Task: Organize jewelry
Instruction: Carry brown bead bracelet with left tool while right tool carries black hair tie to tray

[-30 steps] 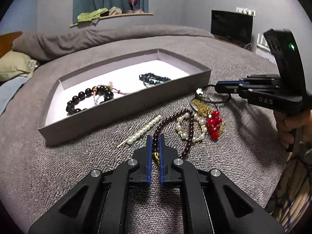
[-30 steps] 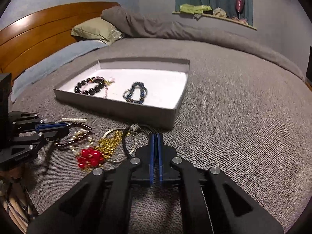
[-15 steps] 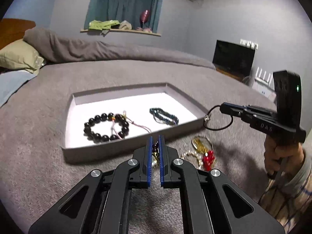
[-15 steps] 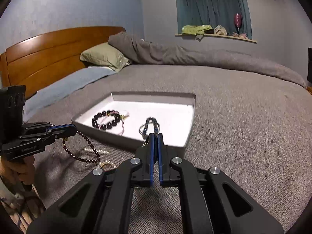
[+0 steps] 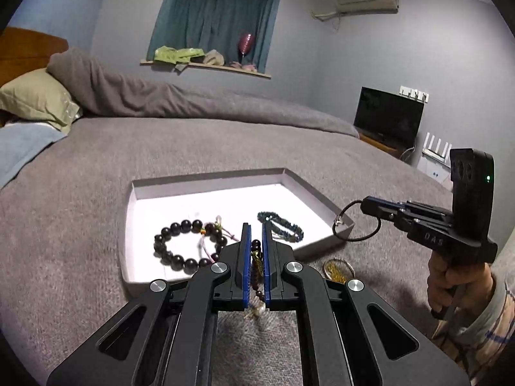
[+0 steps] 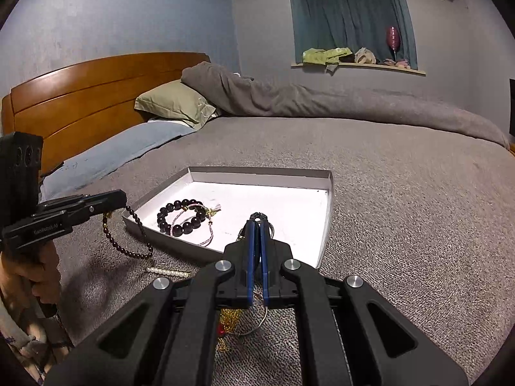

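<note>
Two grippers: each lifts one piece clear of the bed, likely bound for the tray.
Bed (image 6: 402, 199): grey cover, soft footing for loose pieces.
Tray (image 5: 206, 181): white, shallow; two bracelets inside.
Left gripper (image 5: 256, 241): clamped on dark bead strand (image 6: 128, 244).
Right gripper (image 6: 256, 234): pinching black cord loop (image 5: 355, 223).

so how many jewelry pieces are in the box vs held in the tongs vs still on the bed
in the box: 2 (black bead bracelet, dark teal bracelet)
held in tongs: 2 (dark red bead strand in left tongs, black cord loop in right tongs)
on the bed: 2 visible (pearl pin, gold chain hoop)
total: 6
</note>
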